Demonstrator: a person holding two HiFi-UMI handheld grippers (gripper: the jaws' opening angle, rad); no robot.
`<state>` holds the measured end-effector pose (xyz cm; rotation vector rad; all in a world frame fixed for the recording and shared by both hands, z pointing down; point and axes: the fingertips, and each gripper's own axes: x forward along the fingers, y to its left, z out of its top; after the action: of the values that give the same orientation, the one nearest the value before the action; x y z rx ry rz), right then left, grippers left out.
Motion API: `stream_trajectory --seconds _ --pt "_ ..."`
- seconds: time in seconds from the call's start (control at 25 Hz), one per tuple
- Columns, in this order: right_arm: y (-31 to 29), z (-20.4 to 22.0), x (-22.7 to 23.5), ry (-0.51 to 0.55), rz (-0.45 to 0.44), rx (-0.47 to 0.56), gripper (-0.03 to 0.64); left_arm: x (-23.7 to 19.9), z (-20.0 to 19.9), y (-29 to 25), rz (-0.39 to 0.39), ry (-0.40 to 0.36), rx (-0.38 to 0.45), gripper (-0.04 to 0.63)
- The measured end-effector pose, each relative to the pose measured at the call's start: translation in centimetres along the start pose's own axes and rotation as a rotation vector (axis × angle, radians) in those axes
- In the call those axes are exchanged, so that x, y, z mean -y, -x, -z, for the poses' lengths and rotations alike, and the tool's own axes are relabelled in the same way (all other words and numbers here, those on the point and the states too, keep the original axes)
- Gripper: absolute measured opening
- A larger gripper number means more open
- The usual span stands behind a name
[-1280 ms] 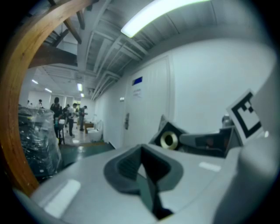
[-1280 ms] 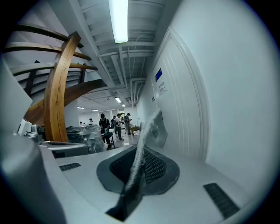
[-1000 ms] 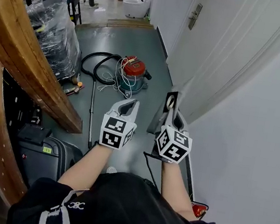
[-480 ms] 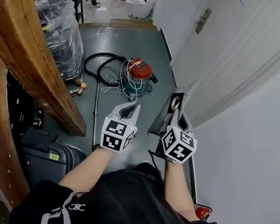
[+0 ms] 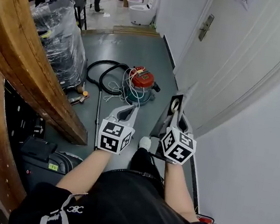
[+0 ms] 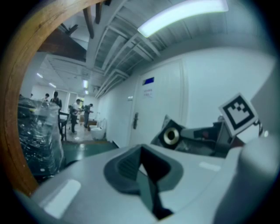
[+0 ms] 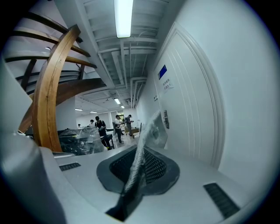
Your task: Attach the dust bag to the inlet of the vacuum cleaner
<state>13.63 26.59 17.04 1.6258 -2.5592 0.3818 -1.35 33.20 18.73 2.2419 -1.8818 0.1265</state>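
A red-lidded teal vacuum cleaner (image 5: 140,84) stands on the grey floor ahead, a black hose (image 5: 102,74) coiled at its left. My right gripper (image 5: 175,118) is shut on the dust bag (image 5: 173,104), a grey bag with a dark card collar and round hole, held upright in the air. In the right gripper view the bag's fabric edge (image 7: 139,151) runs up from between the pads. The left gripper (image 5: 130,108) is beside it, shut and empty (image 6: 146,170). From the left gripper view the collar's ring (image 6: 170,135) shows at the right.
A curved wooden stair beam (image 5: 27,59) and a plastic-wrapped pallet (image 5: 57,35) line the left side. A black case (image 5: 43,158) sits low left. A metal wand (image 5: 97,115) lies on the floor. White door (image 5: 227,59) and wall at right. People stand far down the corridor.
Both grippers have moved forward along the corridor with the bag. The vacuum cleaner now sits lower and nearer in the head view. A shoe shows below the grippers.
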Motion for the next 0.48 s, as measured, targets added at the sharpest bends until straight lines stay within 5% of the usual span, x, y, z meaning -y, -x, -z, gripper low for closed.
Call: stream_trajectory --seconds 0.48 --pt "-15.0 -2.3 4.4 -0.034 -0.005 0.011 0.018 -4.2 -2.1 -14.2 -0.013 -0.050 -0.030 -0.004"
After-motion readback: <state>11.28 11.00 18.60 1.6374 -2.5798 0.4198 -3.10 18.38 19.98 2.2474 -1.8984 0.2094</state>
